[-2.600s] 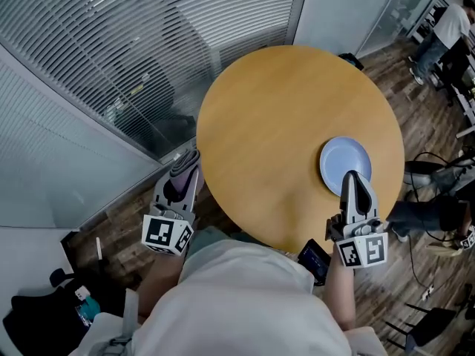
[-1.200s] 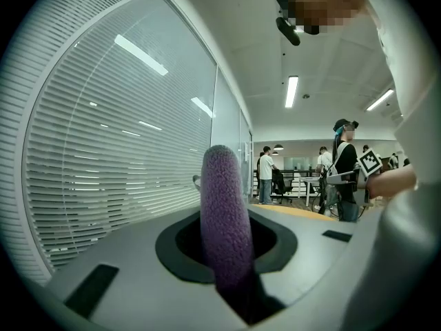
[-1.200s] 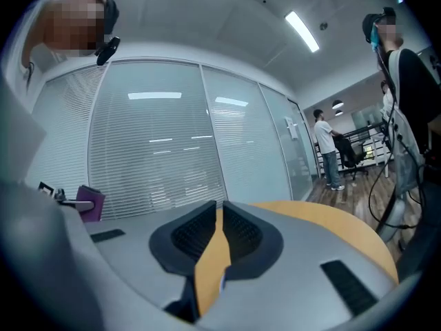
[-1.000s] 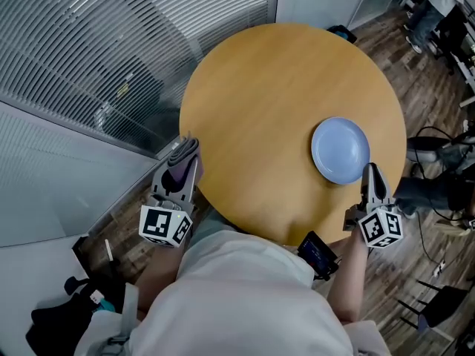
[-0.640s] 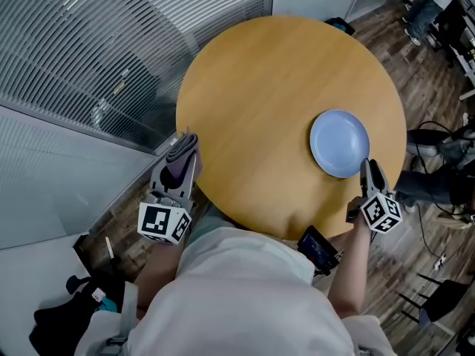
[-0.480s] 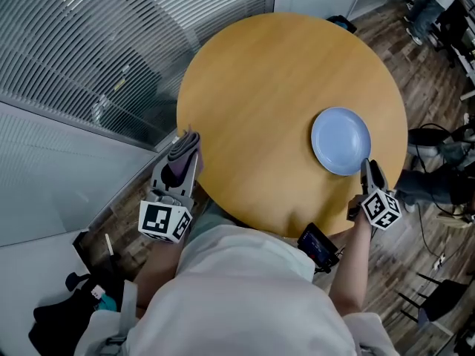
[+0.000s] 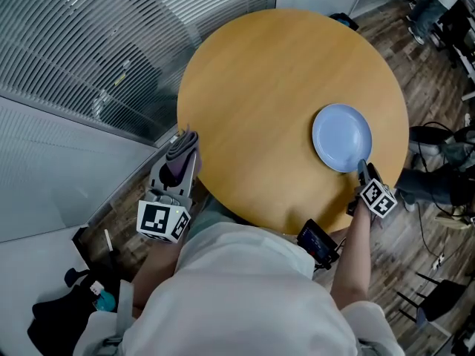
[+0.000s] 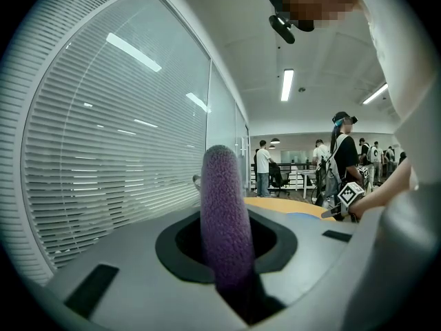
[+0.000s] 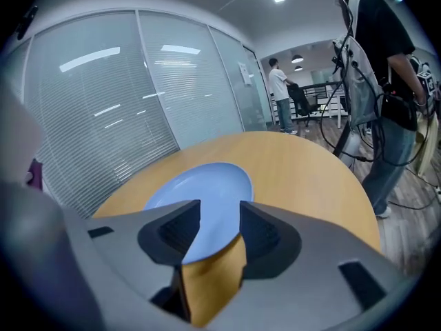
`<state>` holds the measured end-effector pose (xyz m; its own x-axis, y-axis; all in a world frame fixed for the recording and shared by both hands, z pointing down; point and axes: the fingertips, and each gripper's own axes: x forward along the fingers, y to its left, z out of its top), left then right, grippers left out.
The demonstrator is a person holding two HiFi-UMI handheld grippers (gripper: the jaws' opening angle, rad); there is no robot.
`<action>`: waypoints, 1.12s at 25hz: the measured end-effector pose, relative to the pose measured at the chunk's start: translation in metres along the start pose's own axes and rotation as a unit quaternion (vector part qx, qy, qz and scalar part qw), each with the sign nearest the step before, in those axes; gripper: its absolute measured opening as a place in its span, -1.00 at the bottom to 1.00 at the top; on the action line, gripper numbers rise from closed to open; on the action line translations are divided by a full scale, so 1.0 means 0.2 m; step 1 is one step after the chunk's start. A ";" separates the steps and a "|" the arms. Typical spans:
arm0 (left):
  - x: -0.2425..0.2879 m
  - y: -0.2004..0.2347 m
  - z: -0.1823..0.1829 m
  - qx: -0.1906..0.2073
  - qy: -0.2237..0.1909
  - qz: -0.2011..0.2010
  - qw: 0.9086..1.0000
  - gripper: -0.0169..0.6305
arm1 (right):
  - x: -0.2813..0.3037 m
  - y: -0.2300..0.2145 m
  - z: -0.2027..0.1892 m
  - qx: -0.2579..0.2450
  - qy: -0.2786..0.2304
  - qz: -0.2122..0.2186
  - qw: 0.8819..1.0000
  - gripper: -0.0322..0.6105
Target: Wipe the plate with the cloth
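Note:
A light blue plate [image 7: 341, 137] lies on the right side of the round wooden table [image 7: 260, 87]. My right gripper [image 7: 363, 170] is low at the table's near right edge, pointing at the plate's near rim. In the right gripper view its jaws [image 9: 219, 216] are opening, with the plate [image 9: 200, 188] just ahead; the rim shows in the gap and the pads do not press on it. My left gripper [image 7: 184, 141] hangs off the table's left edge, shut on a folded purple cloth [image 8: 224, 219], which stands upright between the jaws.
Glass walls with blinds [image 7: 111, 35] run along the left. A black device [image 7: 318, 245] hangs at the person's waist. Cables [image 7: 434, 158] lie on the wooden floor to the right. A person [image 9: 375, 81] stands close beyond the table, with others farther back.
My right gripper has pulled back off the plate and sunk to the table's near right edge, at the plate's near rim. The left gripper has stayed put with the cloth.

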<state>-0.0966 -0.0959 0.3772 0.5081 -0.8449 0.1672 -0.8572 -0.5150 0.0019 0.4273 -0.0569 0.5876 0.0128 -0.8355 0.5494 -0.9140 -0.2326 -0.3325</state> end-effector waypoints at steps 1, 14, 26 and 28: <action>0.00 0.00 0.00 0.000 0.001 0.000 1.000 -0.69 | 0.01 -0.02 -0.01 0.002 0.005 -0.004 1.000 -0.38; 0.03 0.01 0.00 0.001 0.005 -0.002 1.000 -0.69 | 0.17 -0.14 -0.09 0.064 0.046 -0.013 0.997 -0.28; 0.04 0.01 -0.02 0.001 0.011 -0.004 1.000 -0.69 | 0.28 -0.12 -0.12 0.106 0.083 0.016 0.991 -0.28; 0.04 0.00 -0.01 0.001 0.011 -0.004 1.000 -0.69 | 0.29 -0.12 -0.12 0.112 0.089 0.017 0.990 -0.28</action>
<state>-0.0928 -0.1033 0.3811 0.5133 -0.8374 0.1881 -0.8527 -0.5224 0.0013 0.4400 -0.0878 0.6448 -0.1070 -0.7487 0.6542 -0.7991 -0.3268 -0.5047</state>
